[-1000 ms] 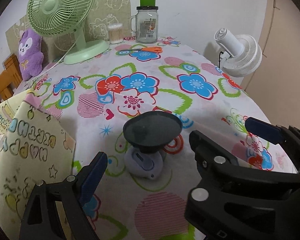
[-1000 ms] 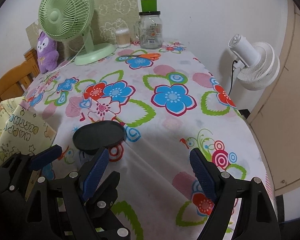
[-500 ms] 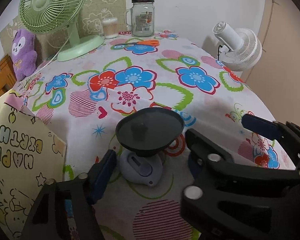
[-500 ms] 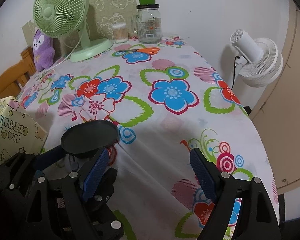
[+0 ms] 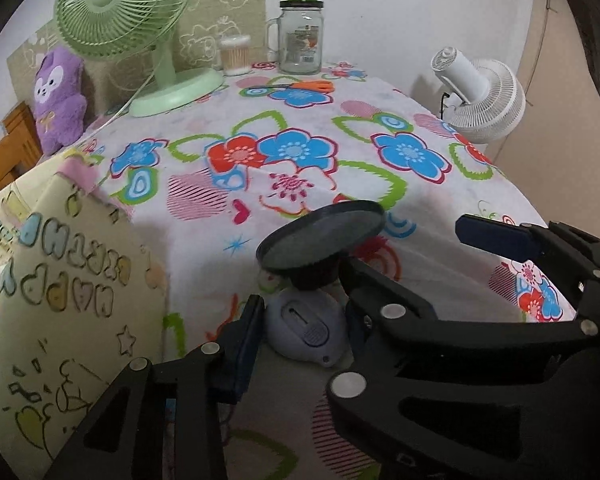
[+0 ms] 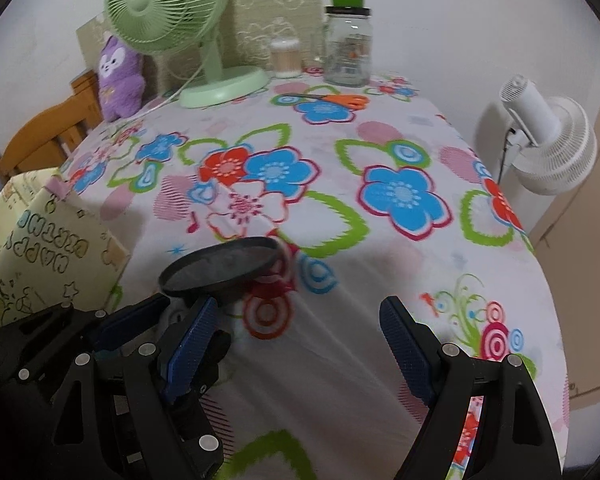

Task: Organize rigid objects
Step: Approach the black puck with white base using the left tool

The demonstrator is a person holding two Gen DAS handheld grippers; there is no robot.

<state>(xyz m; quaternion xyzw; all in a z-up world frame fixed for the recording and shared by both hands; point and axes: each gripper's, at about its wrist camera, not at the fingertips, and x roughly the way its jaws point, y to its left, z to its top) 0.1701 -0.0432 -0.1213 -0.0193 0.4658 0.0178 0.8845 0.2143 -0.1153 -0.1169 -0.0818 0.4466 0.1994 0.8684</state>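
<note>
Left gripper (image 5: 302,326) jaws closed around the grey base of the phone stand (image 5: 306,326) on the table (image 5: 380,128); right gripper (image 6: 300,330) jaws wide open, empty. Risk: top-heavy dish tips, base slips.

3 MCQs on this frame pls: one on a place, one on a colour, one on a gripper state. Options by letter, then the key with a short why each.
1. Where do the scissors lie?
A. on the gift box
B. on the tablecloth in front of the glass jar
C. under the white fan

2. What colour is the desk fan beside the purple plush toy?
A. light green
B. white
C. black

3. How does the right gripper stand?
A. shut on the scissors
B. shut on the jar
C. open, holding nothing

Key: B, the orange handles rest on a blue flower just before the jar; A, grille, stand and base are all pale green; C, its blue pads stand wide apart over bare cloth.
</note>
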